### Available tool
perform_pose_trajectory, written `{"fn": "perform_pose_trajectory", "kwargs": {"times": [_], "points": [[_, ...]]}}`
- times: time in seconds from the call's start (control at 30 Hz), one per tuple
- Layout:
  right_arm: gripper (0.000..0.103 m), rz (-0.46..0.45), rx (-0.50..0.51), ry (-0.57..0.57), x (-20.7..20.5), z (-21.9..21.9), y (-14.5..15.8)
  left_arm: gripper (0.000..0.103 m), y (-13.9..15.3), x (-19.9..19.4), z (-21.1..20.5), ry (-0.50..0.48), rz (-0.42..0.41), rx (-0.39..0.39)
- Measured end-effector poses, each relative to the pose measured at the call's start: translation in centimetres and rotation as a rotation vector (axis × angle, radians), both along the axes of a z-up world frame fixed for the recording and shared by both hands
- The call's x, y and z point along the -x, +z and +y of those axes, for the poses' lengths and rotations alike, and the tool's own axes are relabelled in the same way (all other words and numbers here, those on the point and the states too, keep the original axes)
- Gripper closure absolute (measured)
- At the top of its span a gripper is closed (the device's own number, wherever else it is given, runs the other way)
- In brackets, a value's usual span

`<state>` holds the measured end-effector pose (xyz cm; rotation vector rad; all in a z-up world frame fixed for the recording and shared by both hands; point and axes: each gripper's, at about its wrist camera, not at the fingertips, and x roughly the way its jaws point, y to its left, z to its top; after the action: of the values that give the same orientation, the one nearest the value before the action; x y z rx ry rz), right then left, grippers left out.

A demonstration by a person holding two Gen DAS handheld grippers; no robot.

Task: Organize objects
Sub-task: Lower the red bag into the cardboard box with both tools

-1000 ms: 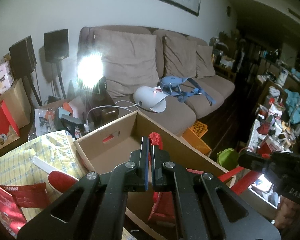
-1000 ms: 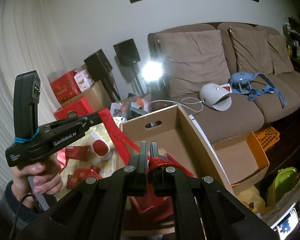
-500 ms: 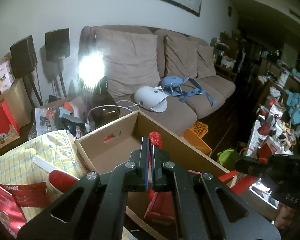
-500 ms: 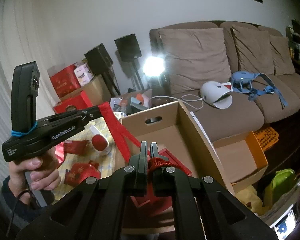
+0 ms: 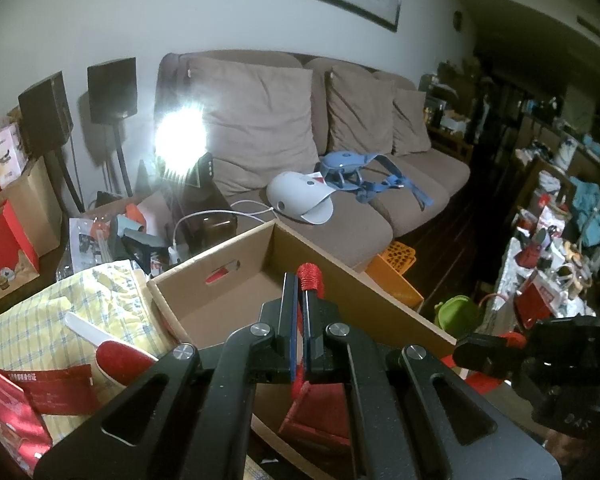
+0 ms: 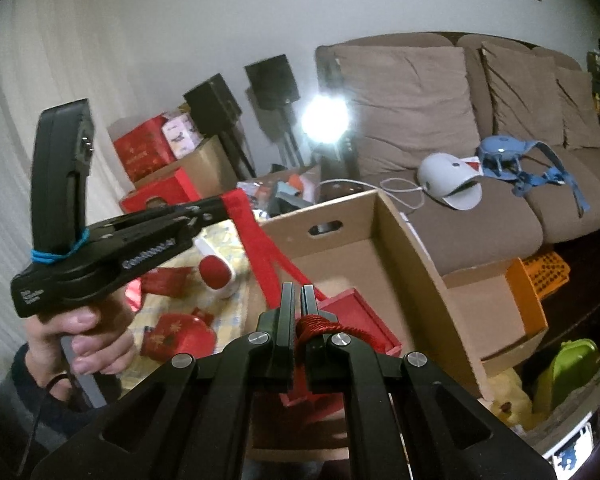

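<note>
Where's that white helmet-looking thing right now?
The white helmet-shaped thing lies on the brown sofa's seat cushion, just left of the blue strappy harness and beyond the open cardboard box.

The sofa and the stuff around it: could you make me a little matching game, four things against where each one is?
Things:
1. white dome-shaped gadget
2. red gift bag
3. orange crate
4. red-and-white lint roller

Places:
A. on the yellow checked cloth
B. on the floor in front of the sofa
C. on the sofa's seat cushion
D. hanging by its handles from both claws, over the open cardboard box

Pairs: 1-C, 2-D, 3-B, 4-A
</note>
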<state>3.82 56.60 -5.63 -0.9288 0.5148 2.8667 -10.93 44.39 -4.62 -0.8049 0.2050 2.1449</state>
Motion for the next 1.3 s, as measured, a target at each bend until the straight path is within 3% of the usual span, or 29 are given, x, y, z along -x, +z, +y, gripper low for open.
{"fn": "perform_pose_trajectory", "kwargs": {"times": [0.5, 1.13, 1.3], "points": [[0.099, 0.023, 0.008, 0.057, 0.1, -0.9, 0.3, 0.101, 1.2, -0.6, -0.1, -0.026, 0.009, -0.006], [0.099, -0.102, 0.023, 0.071, 2.3, -0.7, -2.7, 0.101, -1.5, -0.5, 0.8, -0.042, -0.035, 0.044], [0.099, -0.164, 0.055, 0.033, 2.7, 0.7, -4.4, 0.101, -2.5, -0.1, 1.1, -0.056, -0.083, 0.054]]}}
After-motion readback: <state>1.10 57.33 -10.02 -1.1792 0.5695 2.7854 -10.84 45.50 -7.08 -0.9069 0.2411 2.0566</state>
